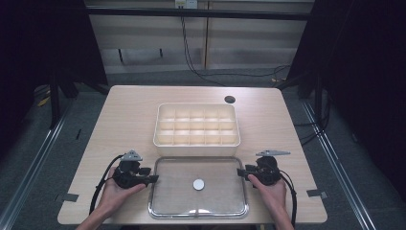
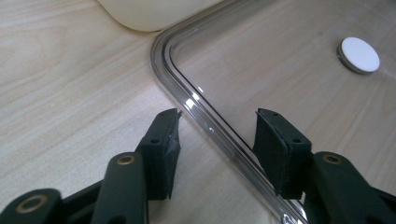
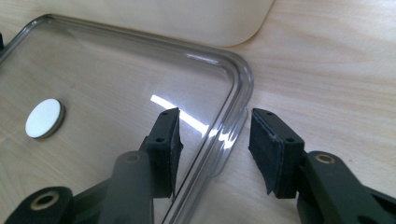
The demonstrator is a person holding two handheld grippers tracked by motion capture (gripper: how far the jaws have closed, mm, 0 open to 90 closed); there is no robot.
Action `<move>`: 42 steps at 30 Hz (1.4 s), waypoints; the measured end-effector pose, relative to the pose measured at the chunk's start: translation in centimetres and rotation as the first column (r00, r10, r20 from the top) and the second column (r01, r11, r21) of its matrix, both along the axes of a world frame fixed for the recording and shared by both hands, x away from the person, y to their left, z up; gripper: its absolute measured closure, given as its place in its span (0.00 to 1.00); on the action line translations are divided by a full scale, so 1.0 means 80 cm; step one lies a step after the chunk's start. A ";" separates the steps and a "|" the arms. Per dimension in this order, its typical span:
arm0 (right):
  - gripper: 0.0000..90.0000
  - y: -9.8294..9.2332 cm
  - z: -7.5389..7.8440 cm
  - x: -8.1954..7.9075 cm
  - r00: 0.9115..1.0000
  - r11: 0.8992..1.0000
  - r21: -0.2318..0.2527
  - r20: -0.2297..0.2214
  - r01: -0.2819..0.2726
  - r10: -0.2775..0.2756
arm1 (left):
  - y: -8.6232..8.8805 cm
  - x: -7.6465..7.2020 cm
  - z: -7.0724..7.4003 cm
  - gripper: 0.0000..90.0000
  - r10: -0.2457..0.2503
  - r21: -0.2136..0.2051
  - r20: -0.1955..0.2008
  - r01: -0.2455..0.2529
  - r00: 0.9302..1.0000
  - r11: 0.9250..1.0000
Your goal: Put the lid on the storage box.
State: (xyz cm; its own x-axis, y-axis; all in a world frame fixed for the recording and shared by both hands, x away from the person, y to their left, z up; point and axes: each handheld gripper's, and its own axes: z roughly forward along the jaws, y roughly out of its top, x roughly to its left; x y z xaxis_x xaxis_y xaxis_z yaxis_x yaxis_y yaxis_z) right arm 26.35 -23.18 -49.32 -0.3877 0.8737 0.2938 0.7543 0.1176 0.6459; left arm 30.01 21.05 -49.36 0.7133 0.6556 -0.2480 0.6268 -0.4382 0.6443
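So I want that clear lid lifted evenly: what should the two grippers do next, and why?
Probably close both together. The left gripper and right gripper are open, each straddling a side rim of the clear lid, which lies flat beside the divided box.

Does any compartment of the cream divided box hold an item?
No: in the high view, every compartment of the cream box behind the clear lid looks empty.

One table. One cream divided box, fifteen compartments in three rows of five, centre of frame. One clear lid, lower centre, with one white round knob. Two hands, two grippers: left gripper, right gripper.
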 end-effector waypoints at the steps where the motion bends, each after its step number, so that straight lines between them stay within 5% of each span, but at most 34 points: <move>1: 0.60 0.001 0.000 0.000 1.000 1.000 -0.001 -0.002 0.000 0.000 | 0.001 0.001 0.000 0.56 -0.006 -0.001 -0.004 0.006 1.000 1.000; 12: 0.64 0.013 -0.004 -0.005 0.999 0.998 -0.049 0.002 0.038 -0.038 | -0.007 -0.003 -0.001 0.57 -0.029 0.013 0.026 0.029 0.999 0.999; 21: 0.67 0.015 -0.005 -0.005 0.999 0.998 -0.030 0.003 0.051 -0.051 | -0.009 -0.003 -0.002 0.60 -0.024 0.015 0.039 0.024 0.999 1.000; 28: 0.67 0.007 -0.008 -0.003 0.995 0.994 0.059 -0.027 0.093 -0.091 | -0.008 -0.002 -0.001 0.59 -0.027 0.015 0.034 0.027 0.999 1.000; 29: 0.66 0.003 -0.011 -0.002 0.994 0.988 0.109 -0.043 0.109 -0.104 | -0.007 -0.001 -0.002 0.59 -0.023 0.007 0.026 0.023 0.999 1.000; 30: 0.66 0.003 -0.011 -0.002 0.994 0.988 0.109 -0.043 0.109 -0.104 | -0.007 -0.001 -0.002 0.57 -0.023 0.007 0.026 0.023 0.999 1.000; 31: 0.67 -0.003 -0.013 -0.002 0.990 0.977 0.169 -0.068 0.132 -0.123 | -0.007 -0.001 -0.002 0.57 -0.022 -0.002 0.020 0.022 1.000 1.000; 35: 0.68 -0.007 -0.015 -0.001 0.988 0.968 0.206 -0.084 0.145 -0.130 | -0.007 -0.002 -0.002 0.57 -0.022 -0.005 0.020 0.022 1.000 1.000; 38: 0.71 -0.014 -0.020 -0.002 0.983 0.946 0.273 -0.109 0.173 -0.148 | -0.008 -0.002 -0.002 0.56 -0.022 -0.001 0.023 0.023 0.999 1.000; 42: 0.71 -0.014 -0.021 -0.003 0.982 0.938 0.295 -0.111 0.182 -0.156 | -0.007 -0.002 -0.002 0.54 -0.023 -0.007 0.019 0.023 1.000 1.000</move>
